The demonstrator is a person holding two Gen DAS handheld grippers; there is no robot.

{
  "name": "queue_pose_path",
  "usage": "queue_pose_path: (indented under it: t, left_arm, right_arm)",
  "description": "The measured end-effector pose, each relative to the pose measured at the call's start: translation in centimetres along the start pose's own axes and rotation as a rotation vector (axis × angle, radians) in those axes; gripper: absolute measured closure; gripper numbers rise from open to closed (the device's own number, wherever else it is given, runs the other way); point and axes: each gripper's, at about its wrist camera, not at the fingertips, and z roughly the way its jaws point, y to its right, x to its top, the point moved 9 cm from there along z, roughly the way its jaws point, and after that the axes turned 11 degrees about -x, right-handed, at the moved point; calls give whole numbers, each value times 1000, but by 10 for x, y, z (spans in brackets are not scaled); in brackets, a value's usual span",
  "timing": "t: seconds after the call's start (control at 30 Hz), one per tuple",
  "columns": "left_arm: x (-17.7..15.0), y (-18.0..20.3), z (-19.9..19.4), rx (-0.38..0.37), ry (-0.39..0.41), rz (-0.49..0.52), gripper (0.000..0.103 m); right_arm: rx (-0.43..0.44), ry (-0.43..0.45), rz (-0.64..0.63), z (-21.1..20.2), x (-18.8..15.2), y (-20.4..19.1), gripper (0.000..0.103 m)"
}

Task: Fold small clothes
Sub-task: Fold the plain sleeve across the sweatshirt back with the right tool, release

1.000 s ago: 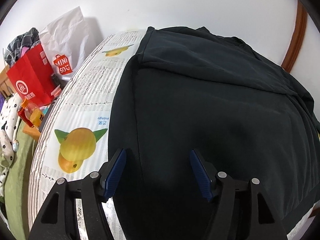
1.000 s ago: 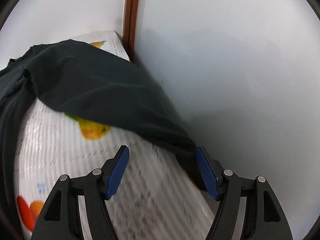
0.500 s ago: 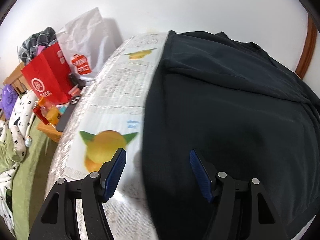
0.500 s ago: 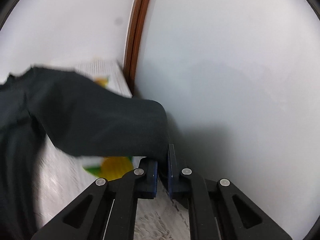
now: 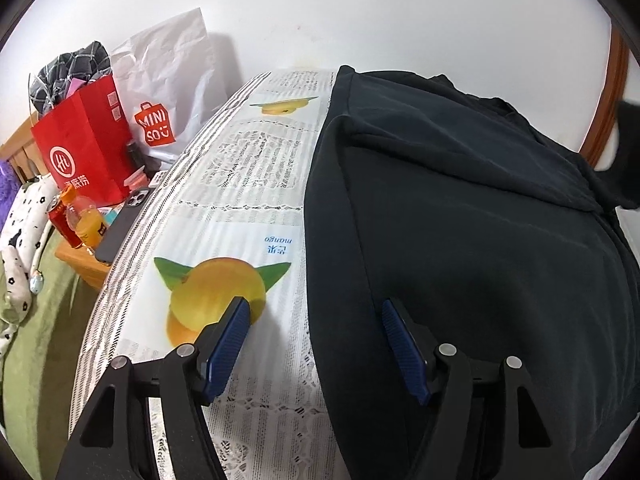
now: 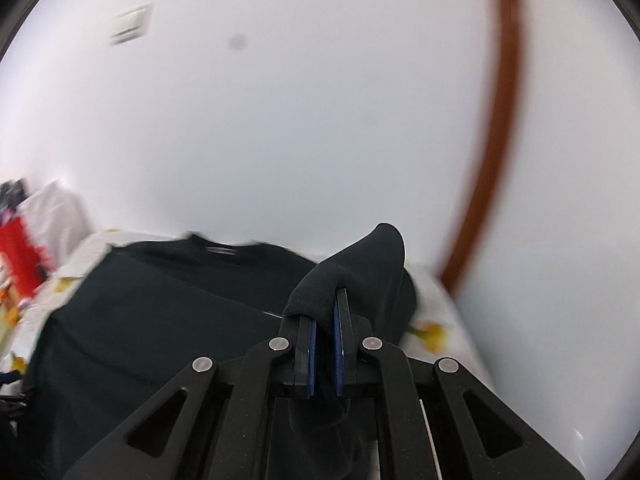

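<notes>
A black T-shirt [image 5: 460, 220] lies spread on a table covered with a fruit-print cloth [image 5: 256, 184]. Its left sleeve is folded in over the body. My left gripper [image 5: 312, 344] is open and empty, low over the shirt's left edge, one finger over the cloth, the other over the shirt. My right gripper [image 6: 325, 320] is shut on the shirt's right sleeve [image 6: 360, 264] and holds it lifted above the shirt body [image 6: 160, 320]. The raised sleeve shows at the right edge of the left wrist view [image 5: 624, 152].
A red paper bag [image 5: 80, 148] and a white Miniso bag [image 5: 168, 92] stand left of the table with a phone [image 5: 120, 228] and drink bottles [image 5: 80, 220]. A white wall [image 6: 320, 120] and brown door frame [image 6: 492, 160] are close behind.
My right gripper shut on the right sleeve's end, lifted it and swung it left over the shirt. My left gripper moved left, from over the shirt to its left edge.
</notes>
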Motion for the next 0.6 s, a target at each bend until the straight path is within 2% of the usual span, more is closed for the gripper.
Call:
queue_pose_path:
  t: [0.1,0.2,0.3,0.37,0.4,0.47,0.5,0.53,0.6]
  left_arm:
    - [-2,1,-1,6,0,6,34]
    - [-3,2,-3,11,-2,1,34]
    - [-6,3,-5,2,-6,4,34]
    - [-8,3,-7,-6,-12,6,33]
    - [-8,2,-8,-9,-16,6,33]
    - [-10,2,-11,-18,-27,5,33]
    - [-10,2,-12,-22,-30,3,33]
    - [-9,2,-13,-28,-30,1,33]
    - [-7,4,-19,-39,-18,-3,34]
  right_arm:
    - [86,-3,-92,21,0,-80,96]
    - [78,-66,-217,57,-29,-144,96]
    - [102,-202,-261,102,-73,-181,96]
    - [123,-244,-257,114,-89,-188,94]
    - [131,-249,-264,113,-89,-191,89]
    - [149,-235,-259,106,-90,-180,69]
    - [159,-209,-236,95,-87,-167,47]
    - [163,-180,-216,88,-85,-156,32]
    - [150,-128,-183,69,-82,-128,27]
